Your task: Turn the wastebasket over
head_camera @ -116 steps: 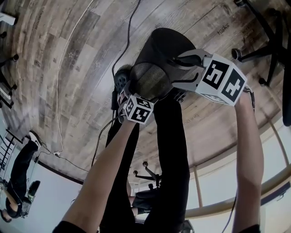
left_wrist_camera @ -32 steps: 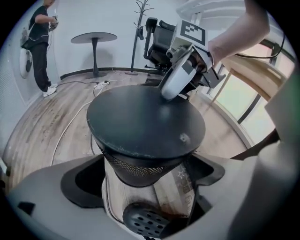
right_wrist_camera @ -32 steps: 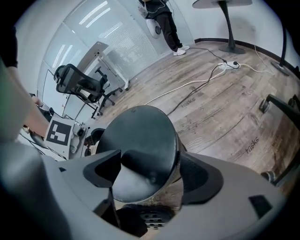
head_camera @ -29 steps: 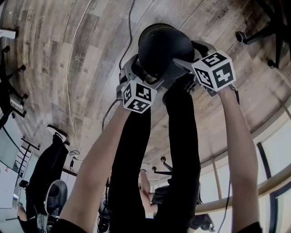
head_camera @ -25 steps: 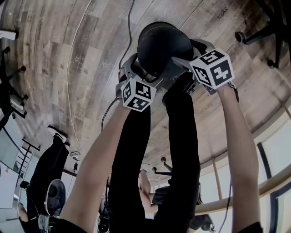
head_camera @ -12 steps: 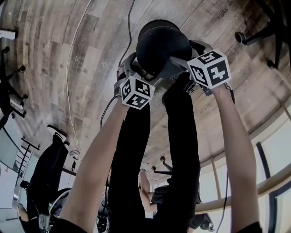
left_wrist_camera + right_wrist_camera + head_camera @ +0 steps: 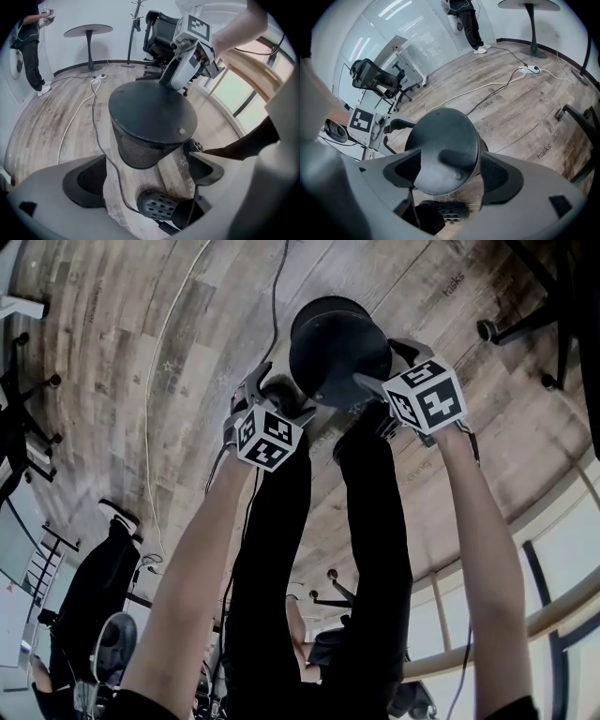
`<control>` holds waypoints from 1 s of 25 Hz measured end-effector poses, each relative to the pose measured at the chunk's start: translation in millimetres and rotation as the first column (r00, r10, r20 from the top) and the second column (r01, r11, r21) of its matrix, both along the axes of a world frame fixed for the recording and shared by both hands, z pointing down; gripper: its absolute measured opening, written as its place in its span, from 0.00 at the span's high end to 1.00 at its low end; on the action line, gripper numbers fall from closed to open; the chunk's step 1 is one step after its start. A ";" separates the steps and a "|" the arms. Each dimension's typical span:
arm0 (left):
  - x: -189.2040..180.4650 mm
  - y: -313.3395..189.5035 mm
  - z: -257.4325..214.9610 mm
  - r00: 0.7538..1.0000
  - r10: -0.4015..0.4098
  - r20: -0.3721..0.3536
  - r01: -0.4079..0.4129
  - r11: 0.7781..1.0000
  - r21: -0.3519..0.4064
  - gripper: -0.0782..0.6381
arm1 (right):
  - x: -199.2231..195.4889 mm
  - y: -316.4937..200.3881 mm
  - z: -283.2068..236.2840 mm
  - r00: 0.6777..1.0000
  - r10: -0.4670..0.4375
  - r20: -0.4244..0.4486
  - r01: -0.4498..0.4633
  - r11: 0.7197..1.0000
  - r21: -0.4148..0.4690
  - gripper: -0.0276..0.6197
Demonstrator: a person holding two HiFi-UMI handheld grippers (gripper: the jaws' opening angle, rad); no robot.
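The black mesh wastebasket (image 7: 337, 343) stands upside down on the wooden floor, its solid base facing up (image 7: 150, 117). My left gripper (image 7: 272, 395) is open and drawn back from it, with a strip of floor between its jaws (image 7: 147, 176) and the basket's mesh wall. My right gripper (image 7: 384, 367) is open above the far side of the upturned base (image 7: 443, 150), one jaw on each side of the disc (image 7: 450, 171). In the left gripper view the right gripper (image 7: 180, 75) hangs at the basket's far rim.
The person's black perforated shoe (image 7: 159, 206) is right next to the basket (image 7: 443, 213). A black cable (image 7: 96, 117) runs past the basket. Office chairs (image 7: 161, 30) (image 7: 375, 77), a round table (image 7: 88, 30) and a standing person (image 7: 30, 47) are farther off.
The basket, earlier tilted between both grippers, now stands base up on the floor. In the last half second my left gripper let go and pulled back toward me.
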State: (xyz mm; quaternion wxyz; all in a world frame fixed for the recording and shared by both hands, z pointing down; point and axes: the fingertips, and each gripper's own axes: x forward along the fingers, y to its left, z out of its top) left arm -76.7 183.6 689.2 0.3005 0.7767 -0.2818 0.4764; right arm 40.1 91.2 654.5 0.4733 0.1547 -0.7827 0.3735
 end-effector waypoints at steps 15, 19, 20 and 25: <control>15.9 -39.5 -148.6 0.985 -0.150 -0.086 0.153 0.987 0.037 0.09 | -1.9 -16.8 -147.6 0.999 0.039 -0.006 -0.038 0.993 0.112 0.32; 14.9 -43.1 -205.8 0.975 -0.191 -0.116 0.196 0.980 0.035 0.09 | 0.0 -15.6 -203.9 0.998 0.059 0.002 -0.059 0.989 0.136 0.32; 14.8 -45.3 -219.7 0.972 -0.201 -0.124 0.207 0.978 0.038 0.09 | 1.0 -15.8 -217.3 0.998 0.064 0.004 -0.064 0.988 0.143 0.32; 18.5 -60.4 -286.9 0.955 -0.227 -0.191 0.242 0.968 0.059 0.09 | 5.3 -23.0 -283.1 0.993 0.120 0.018 -0.121 0.971 0.206 0.32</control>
